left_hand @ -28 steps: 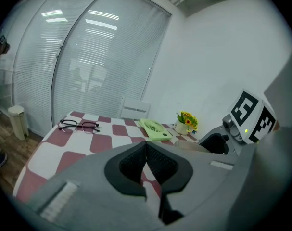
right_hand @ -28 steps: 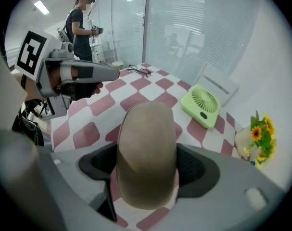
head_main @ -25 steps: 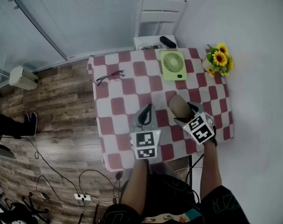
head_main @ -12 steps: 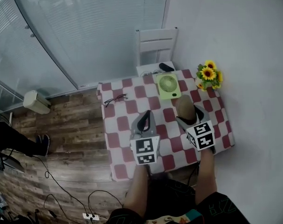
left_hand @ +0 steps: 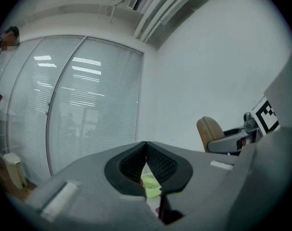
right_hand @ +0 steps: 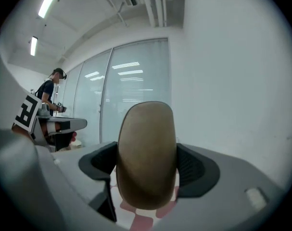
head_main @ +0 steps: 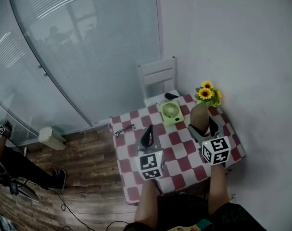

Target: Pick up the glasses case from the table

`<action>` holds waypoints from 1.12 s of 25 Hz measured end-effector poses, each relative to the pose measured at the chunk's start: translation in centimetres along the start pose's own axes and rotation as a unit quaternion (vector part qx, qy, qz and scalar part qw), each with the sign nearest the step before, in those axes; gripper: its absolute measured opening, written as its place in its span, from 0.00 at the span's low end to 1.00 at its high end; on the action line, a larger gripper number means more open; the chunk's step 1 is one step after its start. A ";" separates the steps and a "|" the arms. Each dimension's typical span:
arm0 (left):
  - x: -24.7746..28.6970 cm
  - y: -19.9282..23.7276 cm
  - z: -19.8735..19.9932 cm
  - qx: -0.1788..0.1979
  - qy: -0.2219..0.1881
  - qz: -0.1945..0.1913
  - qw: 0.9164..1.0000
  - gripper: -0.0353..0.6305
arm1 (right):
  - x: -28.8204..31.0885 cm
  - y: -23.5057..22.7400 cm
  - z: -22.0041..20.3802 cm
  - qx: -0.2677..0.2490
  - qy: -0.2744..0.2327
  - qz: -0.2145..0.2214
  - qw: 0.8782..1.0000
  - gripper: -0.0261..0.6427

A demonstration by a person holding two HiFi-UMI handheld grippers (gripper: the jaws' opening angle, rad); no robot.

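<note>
1. Clamping the glasses case [right_hand: 146, 129] across its middle, our right gripper [right_hand: 146, 160] has a dark pad pressed against each long side. The jaws stand apart only as far as the tan case is wide.
2. We see the case stand on end in that grip. Red and white checks show below its lower end, so it looks to be up off the cloth.
3. From the head view we place the case [head_main: 199, 115] over the far right part of the table [head_main: 131, 170], near the sunflowers [head_main: 207, 94]. The right gripper [head_main: 201, 125] and its marker cube [head_main: 216, 150] sit on the near side of it.
4. Our left gripper [left_hand: 146, 147] has its jaws brought together at the tips and holds nothing. Through the small gap under the tips we glimpse the green fan [left_hand: 150, 184].
5. In the head view the left gripper [head_main: 146, 136] hangs over the middle of the table, well apart from the case. In its own view the case [left_hand: 208, 133] shows at the right against the white wall.
6. On the cloth we find the fan [head_main: 171, 112] near the far edge and a pair of glasses [head_main: 124, 129] towards the far left corner.
7. Beyond the table stands a white chair [head_main: 158, 76] with a dark object [head_main: 171, 96] on its seat; we cannot tell what it is.
8. A glass wall with blinds [head_main: 78, 57] runs along the left above a wooden floor [head_main: 88, 177], and a person [head_main: 20, 170] stands at the left edge. The right gripper view shows a person [right_hand: 52, 93] at its left.
</note>
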State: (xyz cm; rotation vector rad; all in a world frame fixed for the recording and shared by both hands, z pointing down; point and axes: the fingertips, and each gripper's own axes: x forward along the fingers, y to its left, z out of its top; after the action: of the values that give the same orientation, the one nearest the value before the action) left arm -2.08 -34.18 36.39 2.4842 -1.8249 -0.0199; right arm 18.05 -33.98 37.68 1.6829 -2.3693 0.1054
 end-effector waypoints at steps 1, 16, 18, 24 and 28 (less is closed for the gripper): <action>-0.1 -0.3 0.7 0.004 -0.008 -0.001 1.000 0.07 | -0.5 -0.4 0.4 0.007 -0.014 -0.005 1.000 0.61; 0.2 -2.3 2.6 0.026 -0.031 -0.005 0.999 0.07 | -3.3 -3.7 1.5 0.031 -0.077 -0.043 0.996 0.61; 0.3 -2.3 2.2 0.025 -0.026 -0.003 0.999 0.07 | -3.2 -3.7 1.6 0.028 -0.078 -0.043 0.996 0.61; 0.3 -2.0 1.6 0.023 -0.021 -0.001 1.000 0.07 | -3.0 -3.4 1.7 0.019 -0.076 -0.040 0.996 0.61; 0.2 -1.5 1.3 0.020 -0.019 0.003 1.000 0.07 | -2.7 -3.0 1.9 0.013 -0.075 -0.038 0.996 0.61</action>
State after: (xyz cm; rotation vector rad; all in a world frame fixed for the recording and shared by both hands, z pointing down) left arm -0.62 -33.96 34.98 2.5216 -1.8668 -0.0297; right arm 21.46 -32.87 34.98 1.8515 -2.4148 -0.0036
